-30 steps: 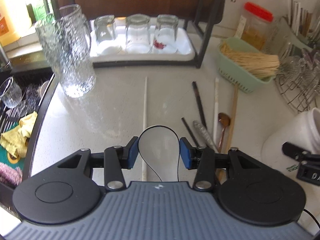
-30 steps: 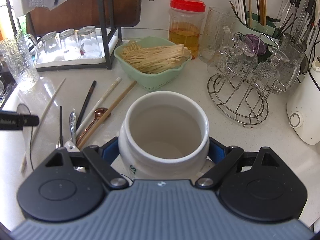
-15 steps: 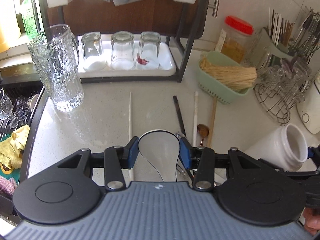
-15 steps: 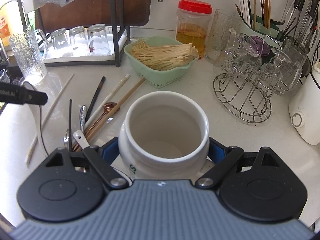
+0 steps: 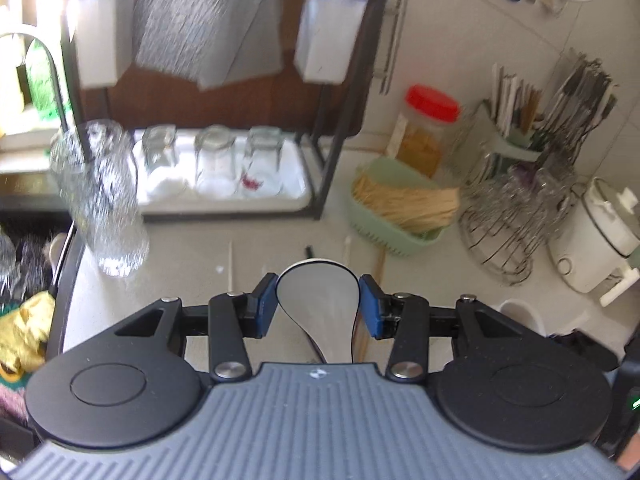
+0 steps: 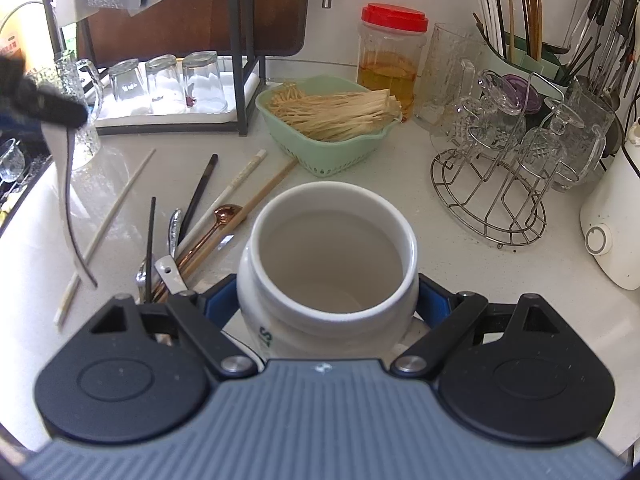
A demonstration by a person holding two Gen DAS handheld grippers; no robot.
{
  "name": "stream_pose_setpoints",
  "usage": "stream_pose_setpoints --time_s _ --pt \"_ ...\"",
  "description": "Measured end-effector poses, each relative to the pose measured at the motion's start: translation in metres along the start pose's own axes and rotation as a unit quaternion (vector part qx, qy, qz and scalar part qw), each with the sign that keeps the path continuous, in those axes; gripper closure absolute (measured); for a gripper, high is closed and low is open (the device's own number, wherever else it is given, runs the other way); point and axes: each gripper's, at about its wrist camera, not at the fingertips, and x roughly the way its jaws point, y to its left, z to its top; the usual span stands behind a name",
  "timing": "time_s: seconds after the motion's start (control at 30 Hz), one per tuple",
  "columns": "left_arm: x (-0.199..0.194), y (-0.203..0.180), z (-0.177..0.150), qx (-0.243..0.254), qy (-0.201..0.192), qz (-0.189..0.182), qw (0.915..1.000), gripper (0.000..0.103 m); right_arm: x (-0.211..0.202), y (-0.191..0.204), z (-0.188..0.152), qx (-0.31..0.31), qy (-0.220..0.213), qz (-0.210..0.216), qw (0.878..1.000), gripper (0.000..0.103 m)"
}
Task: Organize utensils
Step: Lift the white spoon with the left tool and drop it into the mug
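Left gripper (image 5: 319, 306) fingers clamp spoon (image 5: 318, 300) across its wide bowl; light, smooth, likely slippery. Right gripper (image 6: 328, 304) fingers grip jar (image 6: 328, 256) body; heavy, breakable.

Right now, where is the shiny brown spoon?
In the right wrist view the copper spoon lies on the counter, left of the white jar, among the chopsticks.

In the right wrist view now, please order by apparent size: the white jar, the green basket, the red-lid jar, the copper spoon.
1. white jar, though it is nearest the camera
2. green basket
3. red-lid jar
4. copper spoon
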Motion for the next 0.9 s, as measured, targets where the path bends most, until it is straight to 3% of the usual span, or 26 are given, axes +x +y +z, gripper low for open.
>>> stream_pose_setpoints --time_s 0.33,0.6,0.9 --pt "-0.017 -0.033 0.038 0.047 -0.036 -0.041 0.9974 0.054 -0.002 0.0 -0.003 0.0 -0.011 0.002 1.0 0.011" --pt "-0.028 -0.066 0.065 0.077 -0.061 -0.094 0.9906 0.054 -0.002 0.0 -0.002 -0.001 -0.011 0.004 1.0 0.011" --pt "0.0 -0.105 0.062 0.109 -0.051 -0.157 0.9803 0.054 -0.002 0.001 -0.004 -0.007 -0.019 0.006 1.0 0.011"
